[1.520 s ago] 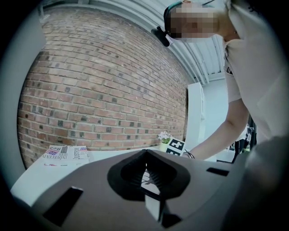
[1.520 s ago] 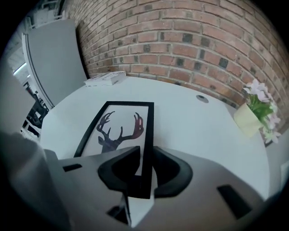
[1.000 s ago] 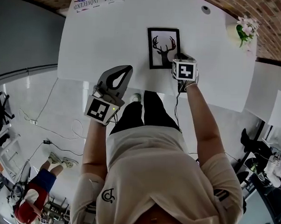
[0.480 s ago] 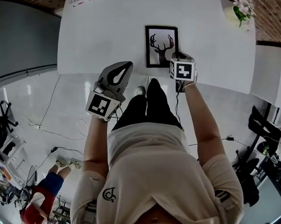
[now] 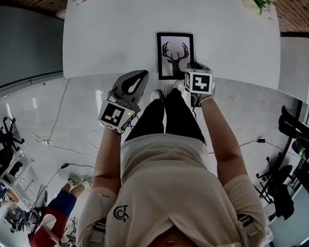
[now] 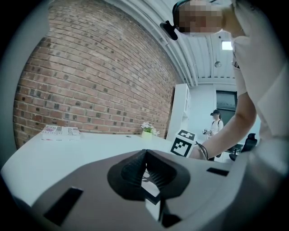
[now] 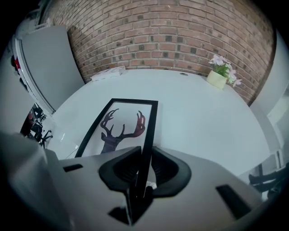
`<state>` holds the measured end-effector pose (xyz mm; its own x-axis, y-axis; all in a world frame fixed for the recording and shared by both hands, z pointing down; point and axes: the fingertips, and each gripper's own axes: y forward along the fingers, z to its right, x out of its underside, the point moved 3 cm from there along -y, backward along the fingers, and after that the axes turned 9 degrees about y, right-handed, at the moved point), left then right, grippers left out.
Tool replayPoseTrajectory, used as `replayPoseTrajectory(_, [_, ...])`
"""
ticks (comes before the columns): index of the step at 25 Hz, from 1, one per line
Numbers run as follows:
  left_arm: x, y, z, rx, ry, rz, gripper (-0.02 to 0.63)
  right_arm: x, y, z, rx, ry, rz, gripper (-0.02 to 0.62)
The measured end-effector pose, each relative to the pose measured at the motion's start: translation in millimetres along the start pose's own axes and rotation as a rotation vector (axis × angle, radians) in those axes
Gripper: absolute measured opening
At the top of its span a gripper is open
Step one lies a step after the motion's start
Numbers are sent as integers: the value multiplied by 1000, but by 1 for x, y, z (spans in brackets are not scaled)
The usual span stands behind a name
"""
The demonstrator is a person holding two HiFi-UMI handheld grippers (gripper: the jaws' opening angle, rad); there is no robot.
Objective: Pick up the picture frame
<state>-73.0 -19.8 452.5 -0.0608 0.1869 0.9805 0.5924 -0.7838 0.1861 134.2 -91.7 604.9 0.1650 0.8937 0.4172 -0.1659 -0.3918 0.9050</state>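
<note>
Sliding toward the person, the picture frame (image 5: 174,56) now lies with its near end at the front edge of the white table (image 5: 112,36). A second ago a broad strip of bare tabletop separated the two. The right gripper (image 7: 145,157) has come back with it. Its jaws are clamped on the frame's black right-hand border, which runs straight through between the pads. Whether the frame is lifted off the surface cannot be told. The left gripper (image 6: 145,155) has drifted a little nearer the table's front edge. Its jaws are pressed together with nothing between them, and it hangs off the table, left of the frame and apart from it.

Counted, there is one picture frame, showing one antlered deer, and one table. There are two grippers, each with one marker cube: the right cube (image 5: 199,81) and the left cube (image 5: 115,115). One small pot of flowers (image 7: 218,74) stands at the table's far right. One stack of printed papers (image 7: 108,72) lies at its far left. One bystander (image 6: 216,124) stands in the background of the left gripper view.
</note>
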Motion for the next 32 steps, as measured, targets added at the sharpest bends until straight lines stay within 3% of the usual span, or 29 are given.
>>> replayPoseTrajectory(6, [16,1,17,-22,-9,-47,12,21,-14,10,-8,30,-6,77])
replayPoseTrajectory(20, [71,21,63,-8,-128,-176,12,45,-20,26,-75,106,-50,75])
replayPoseTrajectory(25, [105,30,67,-14,-322,-226,29,48,-23,28,-105,117,-53,75])
replayPoseTrajectory(27, [118,37,65,8,-410,-231,179,47,-23,28,-116,125,-56,75])
replayPoseTrajectory(30, [127,44,61,32,-488,-199,204,47,-22,28,-131,130,-59,75])
replayPoseTrajectory(32, [134,48,61,60,-582,-176,227,48,-24,27,-139,131,-52,77])
